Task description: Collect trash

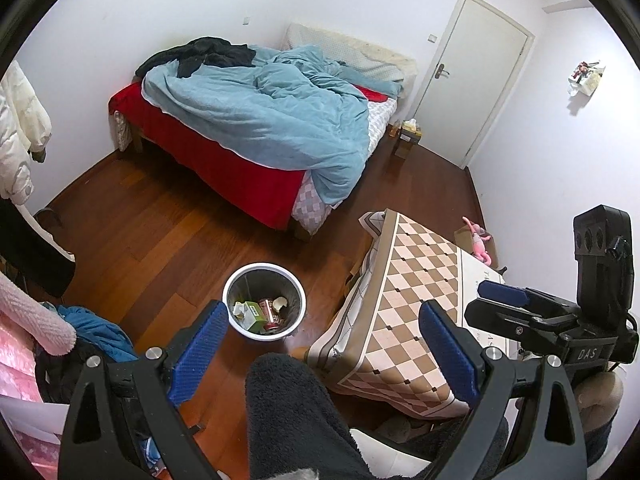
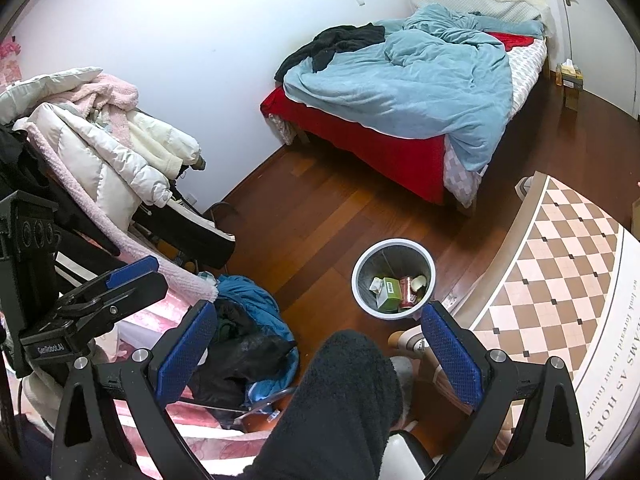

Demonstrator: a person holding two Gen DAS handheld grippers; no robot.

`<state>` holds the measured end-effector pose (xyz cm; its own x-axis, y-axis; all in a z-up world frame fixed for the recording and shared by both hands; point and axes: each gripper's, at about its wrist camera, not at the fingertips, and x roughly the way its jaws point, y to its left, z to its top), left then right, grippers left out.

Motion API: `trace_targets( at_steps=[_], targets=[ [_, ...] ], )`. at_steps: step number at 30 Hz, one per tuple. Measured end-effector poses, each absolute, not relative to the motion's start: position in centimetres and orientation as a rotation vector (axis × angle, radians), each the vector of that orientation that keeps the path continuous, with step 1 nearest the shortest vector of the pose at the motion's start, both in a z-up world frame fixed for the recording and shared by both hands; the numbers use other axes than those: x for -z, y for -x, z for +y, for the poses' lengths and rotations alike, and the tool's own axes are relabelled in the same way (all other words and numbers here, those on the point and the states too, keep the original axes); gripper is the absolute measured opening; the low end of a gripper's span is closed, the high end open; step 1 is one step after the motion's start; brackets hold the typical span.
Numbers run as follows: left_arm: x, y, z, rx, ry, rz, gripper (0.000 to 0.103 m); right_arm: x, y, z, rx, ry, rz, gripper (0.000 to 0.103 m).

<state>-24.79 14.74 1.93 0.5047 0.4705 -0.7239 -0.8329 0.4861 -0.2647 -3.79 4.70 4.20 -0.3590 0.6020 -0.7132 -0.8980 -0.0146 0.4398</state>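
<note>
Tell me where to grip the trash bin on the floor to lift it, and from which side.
Probably grip the trash bin by its white rim, coming straight down from above: it stands upright and open-topped, so one finger can go inside and one outside. The near edge is closest to both open grippers.

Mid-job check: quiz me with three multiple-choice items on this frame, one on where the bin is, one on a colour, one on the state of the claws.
1. Where is the trash bin?
A. on the bed
B. on the wood floor beside the checkered table
C. on the table

2. What colour is the duvet?
A. light blue
B. yellow
C. green

3. How are the left claw and right claw?
A. both open, empty
B. both clamped on cans
C. left holds a carton

Key: 1 B, bin stands on floorboards by the table; 2 A, blue cover over the red sheet; 3 A, nothing sits between the blue pads.
</note>
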Motion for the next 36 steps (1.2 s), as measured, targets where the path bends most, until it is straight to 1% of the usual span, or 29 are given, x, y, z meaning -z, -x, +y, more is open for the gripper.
trace_targets(
  at_steps=[16, 27, 28, 29, 36],
  targets=[
    [-2.7, 24.7, 14.2, -0.859, 0.652, 0.614, 0.097, -5.7, 3.4, 4.0, -1.662, 0.386, 1.046, 0.103],
    [-3.0, 24.6, 14.3, -0.861, 0.650, 0.615, 0.097, -5.6, 3.3, 4.2, -1.662, 0.391, 1.050, 0.103],
    [-3.0, 24.6, 14.4, -0.862, 0.648, 0.616, 0.098, -5.6, 3.3, 4.2, -1.663, 0.389, 1.052, 0.103],
    [-3.1, 24.5, 14.4, -0.861, 0.646, 0.618, 0.103, -5.6, 3.3, 4.2, -1.663, 0.389, 1.053, 0.103],
    [-2.9, 24.7, 14.9, -0.853, 0.643, 0.619, 0.103, -5.4, 2.8, 4.1, -1.663, 0.381, 1.053, 0.103]
  ],
)
